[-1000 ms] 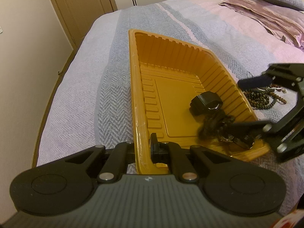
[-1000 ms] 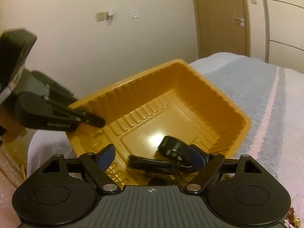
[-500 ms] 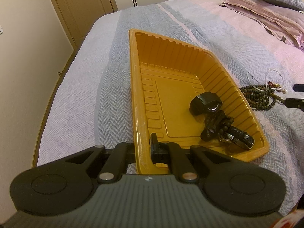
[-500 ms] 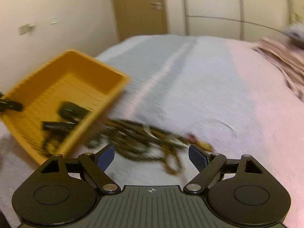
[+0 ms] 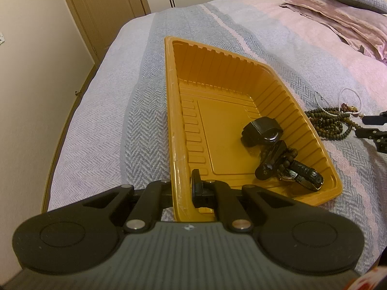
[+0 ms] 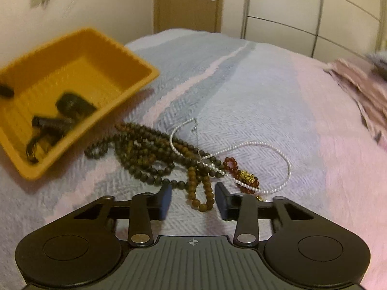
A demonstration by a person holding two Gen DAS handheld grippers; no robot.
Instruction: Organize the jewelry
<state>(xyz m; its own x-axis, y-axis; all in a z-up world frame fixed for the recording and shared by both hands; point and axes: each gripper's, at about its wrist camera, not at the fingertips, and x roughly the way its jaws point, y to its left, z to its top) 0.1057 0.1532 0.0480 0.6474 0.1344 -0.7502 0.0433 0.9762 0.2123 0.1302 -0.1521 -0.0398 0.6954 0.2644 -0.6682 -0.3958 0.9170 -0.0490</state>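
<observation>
Brown bead loop (image 6: 202,193) lies on the bed (image 6: 241,91), beside the orange tray (image 5: 241,77).
The right gripper (image 6: 193,199) is closing, the loop between its jaws but not yet pressed. The left gripper (image 5: 186,191) clamps the tray rim, probably to keep the tray steady for the next piece.
</observation>
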